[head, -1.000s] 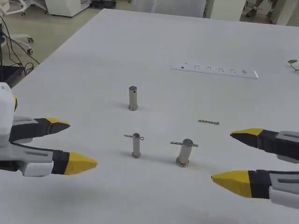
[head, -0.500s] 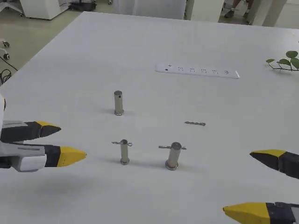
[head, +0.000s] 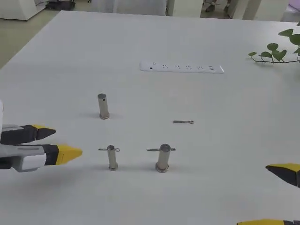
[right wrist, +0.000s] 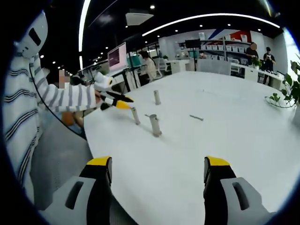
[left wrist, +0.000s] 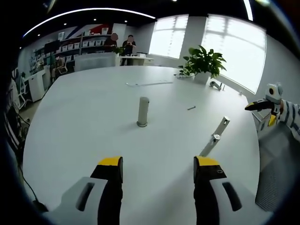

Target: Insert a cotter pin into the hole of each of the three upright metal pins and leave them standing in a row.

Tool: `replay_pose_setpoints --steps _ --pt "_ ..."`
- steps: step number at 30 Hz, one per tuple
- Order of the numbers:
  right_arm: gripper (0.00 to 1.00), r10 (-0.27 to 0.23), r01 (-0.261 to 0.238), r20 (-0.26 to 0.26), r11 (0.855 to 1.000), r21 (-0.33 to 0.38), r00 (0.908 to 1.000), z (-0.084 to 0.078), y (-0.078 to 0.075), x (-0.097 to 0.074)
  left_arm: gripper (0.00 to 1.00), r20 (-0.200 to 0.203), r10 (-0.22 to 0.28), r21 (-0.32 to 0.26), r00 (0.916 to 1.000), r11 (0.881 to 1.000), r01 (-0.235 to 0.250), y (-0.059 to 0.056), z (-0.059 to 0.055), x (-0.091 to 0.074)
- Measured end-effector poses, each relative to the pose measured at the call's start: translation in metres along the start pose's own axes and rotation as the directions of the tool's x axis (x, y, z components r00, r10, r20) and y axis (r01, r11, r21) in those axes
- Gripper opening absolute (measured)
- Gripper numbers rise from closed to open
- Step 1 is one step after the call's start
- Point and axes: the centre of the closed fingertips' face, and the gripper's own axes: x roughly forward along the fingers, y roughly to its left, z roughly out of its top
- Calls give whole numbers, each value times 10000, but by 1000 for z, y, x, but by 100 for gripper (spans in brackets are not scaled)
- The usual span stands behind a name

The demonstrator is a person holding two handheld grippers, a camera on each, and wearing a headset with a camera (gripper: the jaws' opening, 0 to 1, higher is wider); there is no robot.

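Two pins point(head: 162, 159) in front of the bare pin point(head: 103, 106) carry cotter pins point(head: 152, 150); the loose cotter pin point(head: 183, 122) lies right of it, so left gripper point(head: 68, 142) and right gripper point(head: 253, 196) hover, jaws wide and empty.

Front-left metal pin point(head: 111, 157) left of front-right metal pin point(head: 163, 158) on desk point(head: 225, 140), third metal pin point(head: 103, 106) behind the former, loose cotter pin point(head: 183, 122) behind the latter, power strip point(head: 182, 67) farthest back

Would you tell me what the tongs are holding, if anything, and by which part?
Nothing is held: yellow-tipped left tongs and right tongs both stand open, empty.
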Motion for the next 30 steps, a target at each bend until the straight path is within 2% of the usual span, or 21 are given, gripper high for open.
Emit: replay_pose_setpoints --steps 7,14,24,30 --pt "82 -106 108 -99 9998 173 9999 -6 0 -3 59 118 184 231 9998 9996 -186 8 14 19" --pt "81 34 -21 -322 9992 407 9995 -17 2 -2 56 -197 -31 377 9998 9993 38 7 16 42" --pt "81 -250 278 -419 9974 661 9988 -27 -1 -9 56 -488 -117 685 9987 9975 150 8 22 63" --pt "81 -415 453 -485 9958 792 9980 -31 -2 -12 55 -267 178 784 9995 9968 -156 17 31 70"
